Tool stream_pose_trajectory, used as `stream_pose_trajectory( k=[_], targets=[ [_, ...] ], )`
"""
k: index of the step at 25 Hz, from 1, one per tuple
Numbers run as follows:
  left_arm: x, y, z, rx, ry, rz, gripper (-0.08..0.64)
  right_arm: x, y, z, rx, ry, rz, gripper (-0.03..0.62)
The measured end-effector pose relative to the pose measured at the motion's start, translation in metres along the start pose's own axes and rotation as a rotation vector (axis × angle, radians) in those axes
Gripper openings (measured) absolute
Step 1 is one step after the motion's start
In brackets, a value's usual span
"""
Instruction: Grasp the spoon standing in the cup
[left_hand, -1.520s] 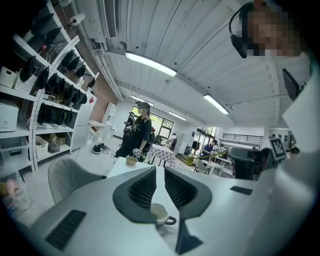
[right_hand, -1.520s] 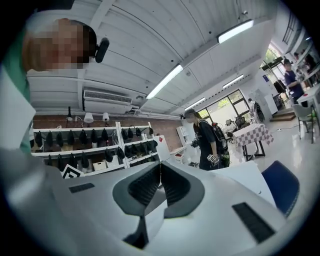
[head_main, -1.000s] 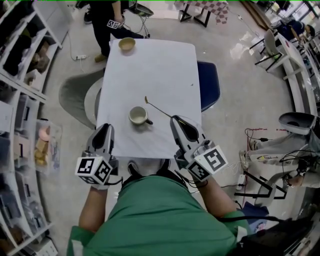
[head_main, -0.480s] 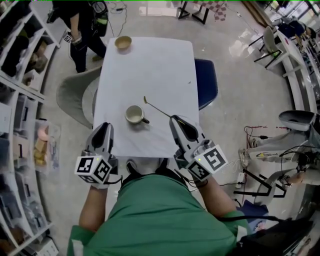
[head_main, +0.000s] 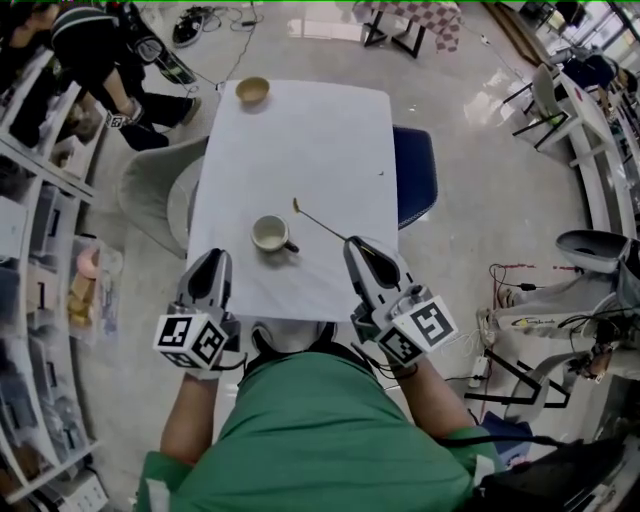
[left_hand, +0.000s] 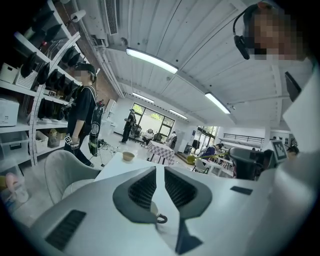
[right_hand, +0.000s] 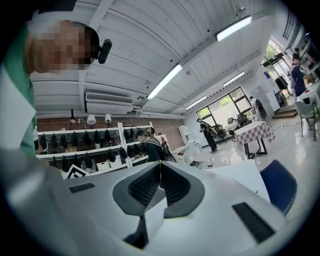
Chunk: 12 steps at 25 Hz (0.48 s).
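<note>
Okay, looking steeply down on a white bench (head_main: 300, 150) running away from the body. Got a grey chair (head_main: 150, 195) tucked along its left edge and a blue chair (head_main: 414, 170) on the right. Can also spot shelving (head_main: 40, 200) lining the left side of the room, plus a person in dark clothes (head_main: 95, 45) bent over beyond the bench's far left corner.

Then the hardware. Left claw (head_main: 213, 265) parked over the near left edge of the bench, open only a crack and holding nothing. Through its own camera, just white bench between the pads and a bit of the cup's handle peeking out underneath. Right claw (head_main: 353, 243) over the near right part of the bench, pinched fully together on the very end of the spoon's handle.

Smaller stuff now. Tan bowl (head_main: 252, 91) way off at the far left corner, well apart from everything else. Cream cup (head_main: 270, 234) upright on the near half of the bench, between the two claws and a little beyond them, handle sticking out to the right.

Finally the spoon (head_main: 320, 222): thin, brassy, out of the cup. Slants from the right claw's tip up and to the left, with its bowl end just beyond and to the right of the cup, not touching it. Can't tell whether that end rests on the bench.
</note>
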<state>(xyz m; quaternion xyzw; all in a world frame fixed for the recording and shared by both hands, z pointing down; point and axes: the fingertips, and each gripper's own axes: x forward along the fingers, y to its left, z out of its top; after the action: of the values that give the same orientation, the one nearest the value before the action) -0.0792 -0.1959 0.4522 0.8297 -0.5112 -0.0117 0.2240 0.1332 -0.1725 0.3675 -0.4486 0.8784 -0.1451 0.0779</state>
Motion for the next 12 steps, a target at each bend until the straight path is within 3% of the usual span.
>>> stream_pose_trajectory(
  k=[12],
  targets=[
    [-0.002,-0.010,-0.006,-0.009,-0.012,0.020,0.064,-0.008,-0.005,0.002,-0.001,0.003,0.031,0.026]
  ],
)
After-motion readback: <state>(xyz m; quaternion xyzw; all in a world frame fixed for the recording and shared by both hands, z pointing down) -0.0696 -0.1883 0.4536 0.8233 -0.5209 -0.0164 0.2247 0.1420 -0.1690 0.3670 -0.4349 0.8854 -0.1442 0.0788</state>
